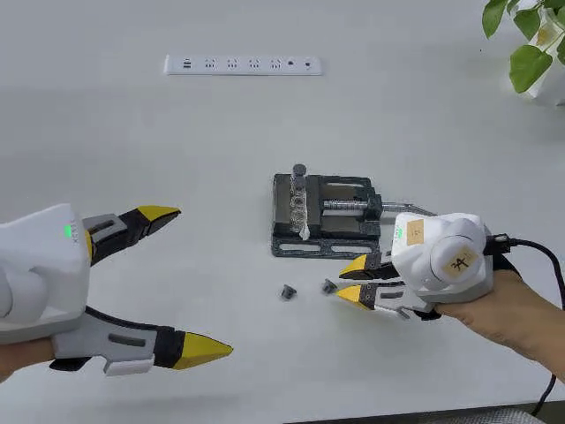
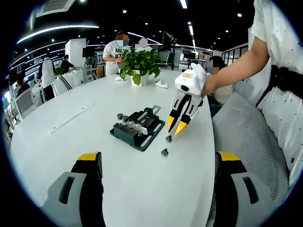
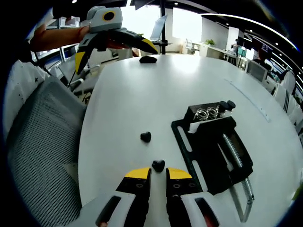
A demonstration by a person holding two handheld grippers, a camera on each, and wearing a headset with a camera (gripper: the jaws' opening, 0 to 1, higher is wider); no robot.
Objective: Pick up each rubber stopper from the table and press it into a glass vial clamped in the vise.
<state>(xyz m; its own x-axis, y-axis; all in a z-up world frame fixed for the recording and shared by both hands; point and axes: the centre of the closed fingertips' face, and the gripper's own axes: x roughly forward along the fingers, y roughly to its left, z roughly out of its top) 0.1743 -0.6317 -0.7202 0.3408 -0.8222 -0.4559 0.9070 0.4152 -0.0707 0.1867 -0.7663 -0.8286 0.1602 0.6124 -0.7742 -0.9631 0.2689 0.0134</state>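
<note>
A black vise (image 1: 322, 231) sits mid-table with a row of glass vials (image 1: 300, 208) clamped in it. In the right gripper view two vials at the far end (image 3: 226, 104) carry dark stoppers. Two loose dark rubber stoppers lie in front of the vise: one (image 1: 288, 291) on the left, the other (image 1: 329, 285) just ahead of my right gripper (image 1: 351, 280). That gripper (image 3: 158, 174) is open by a narrow gap, and the near stopper (image 3: 158, 165) lies on the table just beyond its tips. My left gripper (image 1: 190, 283) is wide open and holds nothing, well left of the vise.
A white power strip (image 1: 243, 64) lies at the table's far side. A potted plant (image 1: 530, 44) stands at the far right corner. A cable trails from the right gripper toward the table's near edge. A mesh chair (image 2: 241, 137) stands close to the table.
</note>
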